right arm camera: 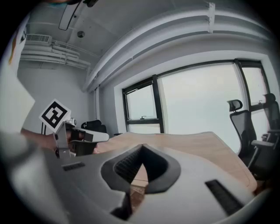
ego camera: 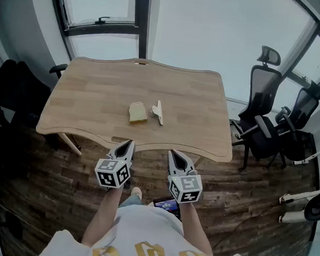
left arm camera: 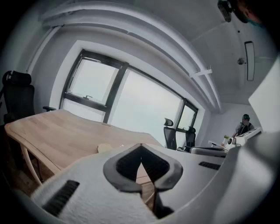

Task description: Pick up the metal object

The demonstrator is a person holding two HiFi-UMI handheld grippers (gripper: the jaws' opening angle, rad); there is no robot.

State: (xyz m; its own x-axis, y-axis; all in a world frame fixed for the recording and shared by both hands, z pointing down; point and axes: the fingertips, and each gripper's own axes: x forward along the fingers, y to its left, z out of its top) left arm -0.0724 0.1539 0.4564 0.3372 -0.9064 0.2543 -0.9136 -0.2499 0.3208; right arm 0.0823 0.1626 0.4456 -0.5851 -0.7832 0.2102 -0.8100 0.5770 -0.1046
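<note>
Head view. The metal object (ego camera: 159, 112) lies flat near the middle of the wooden table (ego camera: 97, 87), just beside a tan, slice-shaped item (ego camera: 138, 112) on its left. Whether the two touch cannot be told at this size. The left gripper (ego camera: 128, 145) and the right gripper (ego camera: 174, 153) are held side by side off the near edge of the table, over the dark wood floor (ego camera: 241, 212). Both aim toward the table centre and tilt slightly downward, a posture that suits the start of an approach, not a grasp.

Left gripper view and right gripper view. In each, the two jaws are pressed together tip to tip with nothing between them, and table and floor show through the gap behind the tips. Neither gripper is near the target.

The pick-up appears not yet begun. The object sits slightly to the right of centre, so the right gripper probably has the more direct line. The object looks thin and low to the surface, possibly a clip or a small tool. The jaws would therefore have to spread first and come in close to the tabletop, clear of the tan item, to get a hold.

Office chairs (ego camera: 264, 126) stand to the right of the table, clear of the reach.
</note>
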